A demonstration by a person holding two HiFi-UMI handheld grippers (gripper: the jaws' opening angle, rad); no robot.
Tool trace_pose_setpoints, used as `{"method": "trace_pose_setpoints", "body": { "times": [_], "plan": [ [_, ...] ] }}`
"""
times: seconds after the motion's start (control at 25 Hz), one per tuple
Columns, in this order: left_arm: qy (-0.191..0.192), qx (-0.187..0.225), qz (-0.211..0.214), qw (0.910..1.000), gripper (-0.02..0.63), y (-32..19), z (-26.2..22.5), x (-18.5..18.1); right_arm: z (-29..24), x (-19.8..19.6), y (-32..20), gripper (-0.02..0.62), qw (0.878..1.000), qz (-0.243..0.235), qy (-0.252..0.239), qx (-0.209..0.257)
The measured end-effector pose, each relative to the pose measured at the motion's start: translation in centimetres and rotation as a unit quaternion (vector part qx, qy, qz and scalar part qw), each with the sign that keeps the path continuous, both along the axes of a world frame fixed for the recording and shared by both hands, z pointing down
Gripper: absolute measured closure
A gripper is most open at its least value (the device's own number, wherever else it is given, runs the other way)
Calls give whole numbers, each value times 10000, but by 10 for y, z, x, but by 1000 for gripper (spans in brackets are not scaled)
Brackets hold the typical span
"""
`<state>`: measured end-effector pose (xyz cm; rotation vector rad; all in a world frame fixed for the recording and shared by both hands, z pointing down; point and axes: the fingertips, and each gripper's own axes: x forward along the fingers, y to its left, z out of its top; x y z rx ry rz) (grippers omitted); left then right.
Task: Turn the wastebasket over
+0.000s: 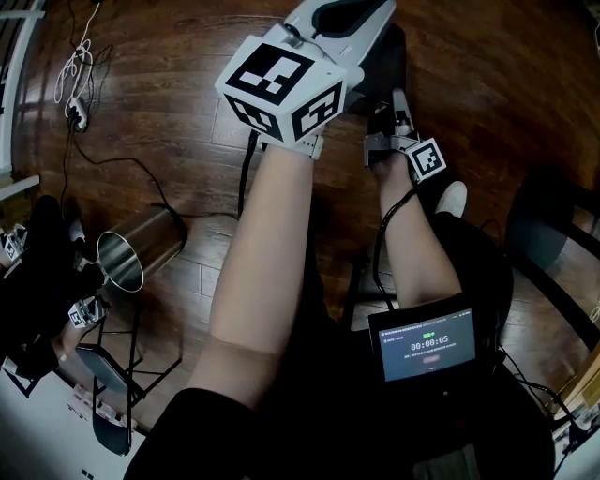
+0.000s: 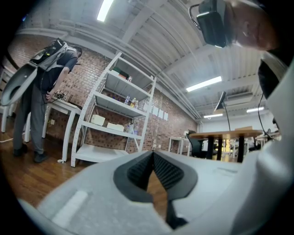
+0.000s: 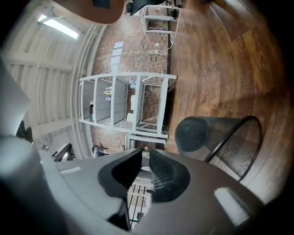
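The wastebasket [image 3: 216, 135] is black wire mesh and rests on the wood floor just ahead of my right gripper [image 3: 144, 156]. Its closed base faces away from the floor and its wide rim lies toward the boards, slightly tilted. The right jaws stand a narrow gap apart with nothing between them. In the head view this gripper [image 1: 392, 111] sits low, pointing at a dark shape [image 1: 386, 61] that appears to be the basket, mostly hidden by my left gripper [image 1: 352, 14]. The left gripper [image 2: 152, 156] is held high and level, tips touching, holding nothing.
A shiny steel can [image 1: 141, 248] lies on its side at the left. A power strip and cables [image 1: 75, 103] trail at the far left. A black chair [image 1: 553, 244] stands on the right. A white shelf [image 2: 115, 114] and a person [image 2: 46, 92] stand by the brick wall.
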<state>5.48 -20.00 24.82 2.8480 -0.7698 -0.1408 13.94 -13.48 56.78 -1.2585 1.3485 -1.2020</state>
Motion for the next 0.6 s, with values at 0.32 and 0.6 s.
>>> {"method": "trace_pose_setpoints", "body": {
  "times": [0.32,0.6],
  "plan": [
    [32,-64,83,9999,606,1,1,2,57,-13,32,481,9977,196,-345,-550],
    [54,-154,102,9998,606,-2,6,1,93,-24,29,437,9949,356,-600,-727]
  ]
}}
